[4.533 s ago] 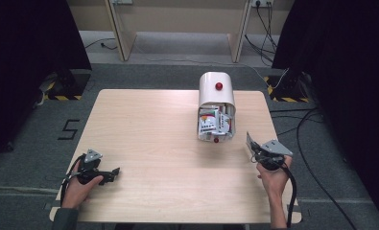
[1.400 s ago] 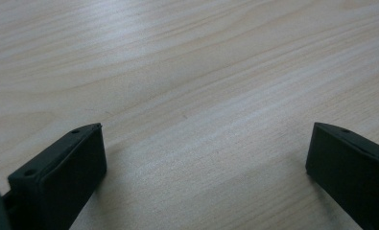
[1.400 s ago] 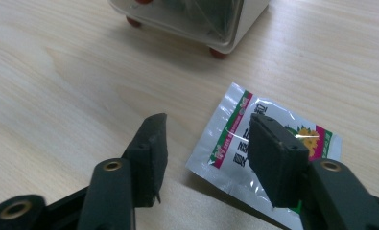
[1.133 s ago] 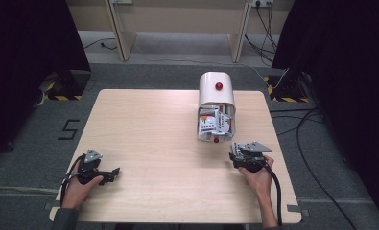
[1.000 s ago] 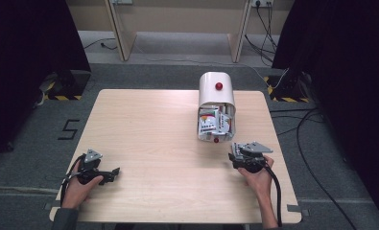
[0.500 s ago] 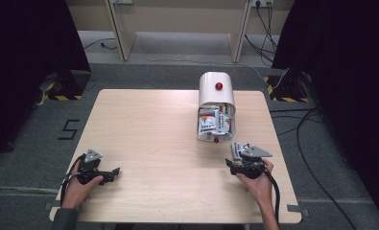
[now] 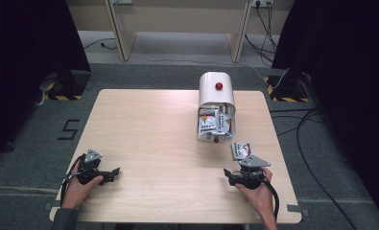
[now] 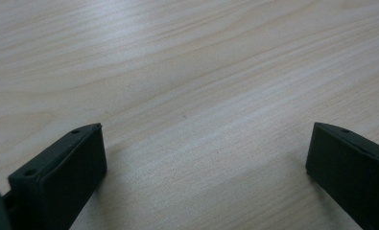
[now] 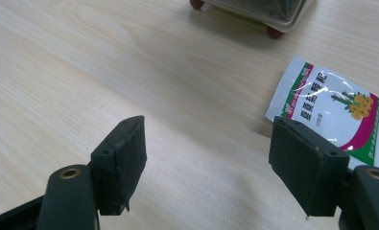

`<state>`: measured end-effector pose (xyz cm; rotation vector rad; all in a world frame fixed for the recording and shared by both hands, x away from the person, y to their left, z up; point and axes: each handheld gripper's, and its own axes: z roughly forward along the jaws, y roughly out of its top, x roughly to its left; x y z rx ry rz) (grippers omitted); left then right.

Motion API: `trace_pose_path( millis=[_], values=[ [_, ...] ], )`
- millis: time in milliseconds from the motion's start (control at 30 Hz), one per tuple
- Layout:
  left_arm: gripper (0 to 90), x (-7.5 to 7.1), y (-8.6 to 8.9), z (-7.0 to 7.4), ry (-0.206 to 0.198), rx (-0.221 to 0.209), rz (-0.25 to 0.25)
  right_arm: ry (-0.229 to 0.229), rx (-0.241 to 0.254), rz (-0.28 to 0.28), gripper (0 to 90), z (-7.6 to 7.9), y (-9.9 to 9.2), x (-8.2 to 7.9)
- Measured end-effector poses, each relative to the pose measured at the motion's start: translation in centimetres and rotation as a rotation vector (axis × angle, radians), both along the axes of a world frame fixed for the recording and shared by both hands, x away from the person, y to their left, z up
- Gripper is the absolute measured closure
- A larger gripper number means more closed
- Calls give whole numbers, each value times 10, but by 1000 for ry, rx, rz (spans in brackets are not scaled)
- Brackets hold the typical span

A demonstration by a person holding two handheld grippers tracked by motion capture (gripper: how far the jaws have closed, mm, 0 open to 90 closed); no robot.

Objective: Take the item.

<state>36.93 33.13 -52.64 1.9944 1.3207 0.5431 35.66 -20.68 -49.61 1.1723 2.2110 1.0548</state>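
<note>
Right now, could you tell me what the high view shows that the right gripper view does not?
High view alone: the white container's domed top with its red knob, the packets inside it, the left gripper and both hands. Right gripper view alone: the yellow flower print and lettering on the loose packet, and the right gripper with fingers apart, nothing between. Both: that packet lying on the wooden table.

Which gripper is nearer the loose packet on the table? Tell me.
Right. The right gripper sits just in front of the packet, jaws open with nothing between them. The left gripper rests at the table's opposite near corner, far from it.
</note>
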Motion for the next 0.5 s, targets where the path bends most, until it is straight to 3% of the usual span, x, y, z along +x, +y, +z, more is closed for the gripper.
trace_pose_path(
  millis=[500],
  values=[
    [0, 0, 0, 0, 0, 0, 0, 15, -30, -6, 265, -1, -1, -13]
  ],
)
